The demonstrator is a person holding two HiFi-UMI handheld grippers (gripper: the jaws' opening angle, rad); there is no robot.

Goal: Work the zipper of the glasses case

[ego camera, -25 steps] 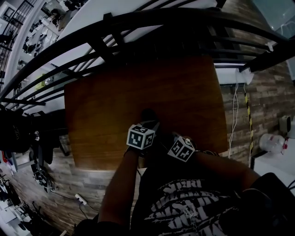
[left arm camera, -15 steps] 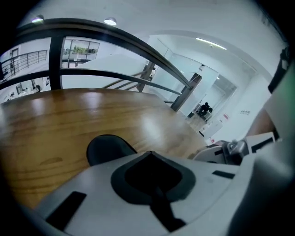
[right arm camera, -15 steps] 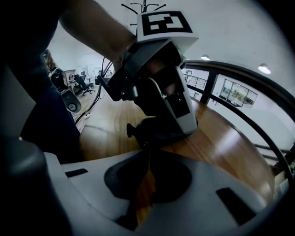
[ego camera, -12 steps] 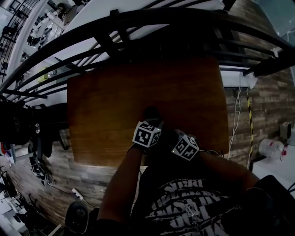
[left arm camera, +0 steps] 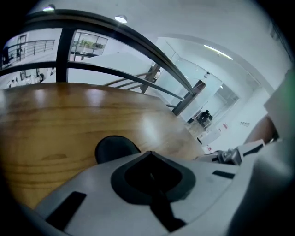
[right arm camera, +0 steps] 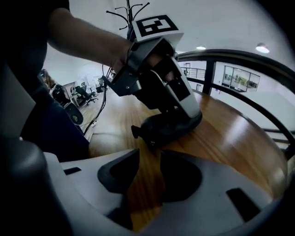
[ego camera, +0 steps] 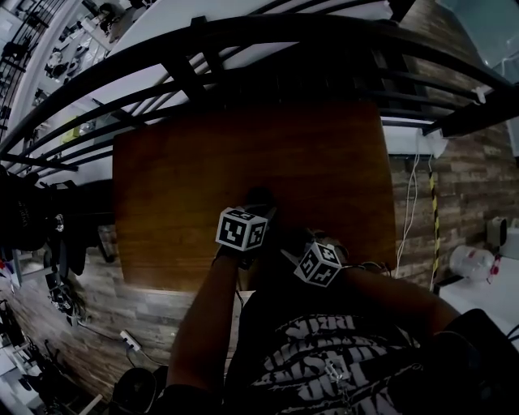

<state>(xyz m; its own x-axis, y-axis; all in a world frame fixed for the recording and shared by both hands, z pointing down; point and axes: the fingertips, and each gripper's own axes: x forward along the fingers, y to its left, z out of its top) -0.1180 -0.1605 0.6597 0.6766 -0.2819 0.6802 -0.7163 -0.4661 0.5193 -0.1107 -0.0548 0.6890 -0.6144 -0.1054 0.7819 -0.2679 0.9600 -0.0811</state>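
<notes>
the black glasses case [right arm camera: 167, 129] lies on the wooden surface [ego camera: 243, 154], close to its near edge. the left gripper [left arm camera: 150, 156] is clenched, jaws together, its tips resting on top of the case. the right gripper [right arm camera: 150, 157] has just been opening and stands released, with only bare wood between its jaws and the case just beyond them.

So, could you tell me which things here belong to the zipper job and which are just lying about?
Job: glasses case; left gripper, resting on it; right gripper, jaws just opened, nothing between them; table.
Lying about: coat stand; railing; white container.
</notes>
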